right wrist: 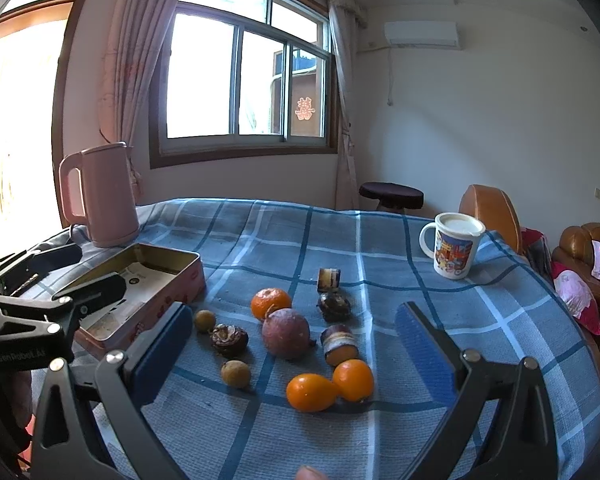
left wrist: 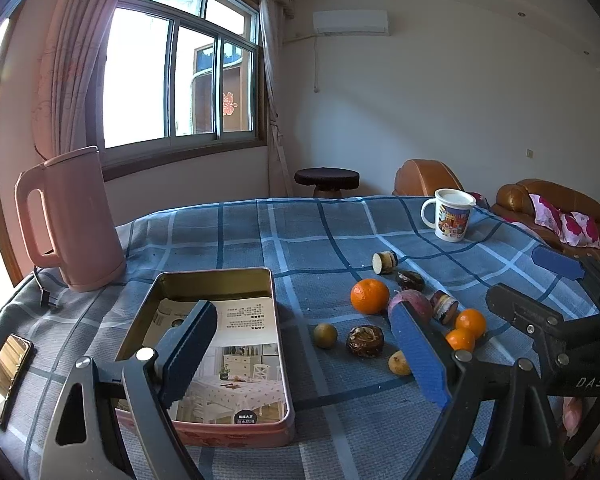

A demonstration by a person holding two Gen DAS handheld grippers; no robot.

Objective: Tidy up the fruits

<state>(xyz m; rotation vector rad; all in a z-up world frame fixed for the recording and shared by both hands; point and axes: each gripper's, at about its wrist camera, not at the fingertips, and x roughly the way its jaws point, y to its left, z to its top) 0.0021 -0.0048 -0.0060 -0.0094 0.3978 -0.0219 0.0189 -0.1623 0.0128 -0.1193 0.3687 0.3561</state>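
At the far left of the checked tablecloth a phone and a pink kettle are seen, and just beside them a tin box lined with printed paper, above whose near end the left gripper is held spread wide with nothing between its pads. To the right of the box, apart from it, the fruits are scattered: a tangerine, a purple passion fruit, two kumquats, small brown longans and dark pieces. The right gripper is spread around this cluster, gripping nothing, and a mug stands well beyond at the right.

Open cloth before fruit cluster
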